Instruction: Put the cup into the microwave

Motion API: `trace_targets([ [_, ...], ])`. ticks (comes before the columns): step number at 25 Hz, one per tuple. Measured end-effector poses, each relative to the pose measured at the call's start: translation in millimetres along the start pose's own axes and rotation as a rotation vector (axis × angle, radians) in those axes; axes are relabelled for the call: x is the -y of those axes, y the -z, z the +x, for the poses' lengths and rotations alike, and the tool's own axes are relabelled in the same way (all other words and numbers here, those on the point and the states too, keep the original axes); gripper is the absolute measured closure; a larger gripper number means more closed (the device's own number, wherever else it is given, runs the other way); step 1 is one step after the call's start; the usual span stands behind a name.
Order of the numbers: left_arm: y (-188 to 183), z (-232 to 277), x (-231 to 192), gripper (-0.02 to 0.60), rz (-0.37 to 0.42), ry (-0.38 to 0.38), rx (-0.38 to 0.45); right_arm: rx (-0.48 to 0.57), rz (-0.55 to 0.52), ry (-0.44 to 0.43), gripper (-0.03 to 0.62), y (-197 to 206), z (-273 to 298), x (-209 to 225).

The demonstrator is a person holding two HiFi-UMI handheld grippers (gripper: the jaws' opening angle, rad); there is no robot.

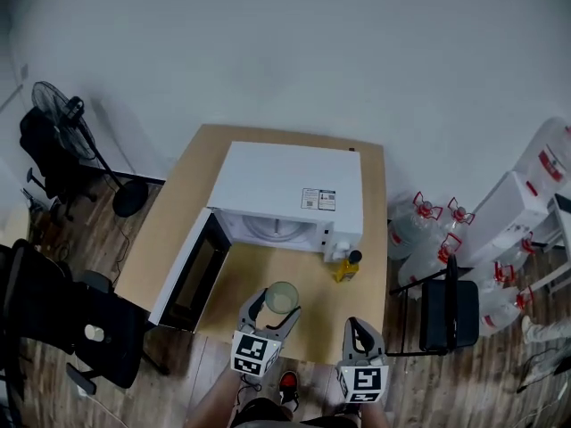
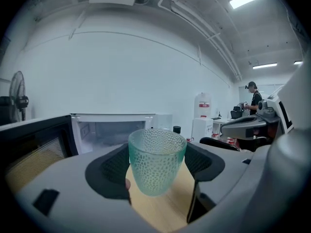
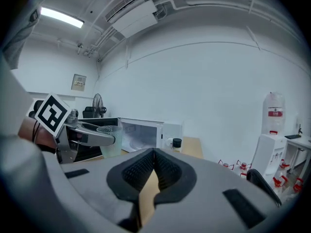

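Note:
My left gripper [image 1: 275, 312] [image 2: 156, 166] is shut on a pale green dimpled glass cup [image 1: 282, 298] [image 2: 156, 160], held upright above the wooden table [image 1: 348, 306] in front of the microwave. The white microwave [image 1: 290, 193] [image 2: 114, 129] stands at the table's back with its door [image 1: 194, 270] swung open to the left and its cavity [image 1: 277, 228] facing me. My right gripper [image 1: 359, 337] [image 3: 153, 165] hovers shut and holds nothing at the table's front right. The cup [image 3: 110, 139] and the left gripper show at the left of the right gripper view.
A yellow bottle with a black cap [image 1: 348, 267] stands by the microwave's right front corner. A standing fan [image 1: 62, 114] and black chairs [image 1: 71, 324] are to the left, a black chair [image 1: 449, 315] and several water jugs [image 1: 428, 226] to the right. A person [image 2: 252, 98] stands far off.

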State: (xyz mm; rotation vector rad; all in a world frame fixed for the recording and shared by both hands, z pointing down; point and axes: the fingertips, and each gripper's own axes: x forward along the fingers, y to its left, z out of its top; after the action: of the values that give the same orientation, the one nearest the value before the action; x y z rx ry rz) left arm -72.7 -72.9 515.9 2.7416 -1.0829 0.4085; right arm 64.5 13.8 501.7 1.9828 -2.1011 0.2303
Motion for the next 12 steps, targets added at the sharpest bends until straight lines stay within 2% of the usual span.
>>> trace_targets([
  [12,-15,-51,-41,0.213,-0.008,-0.098,0.047,0.060,-0.021,-0.069,0.576,-36,24,-45],
])
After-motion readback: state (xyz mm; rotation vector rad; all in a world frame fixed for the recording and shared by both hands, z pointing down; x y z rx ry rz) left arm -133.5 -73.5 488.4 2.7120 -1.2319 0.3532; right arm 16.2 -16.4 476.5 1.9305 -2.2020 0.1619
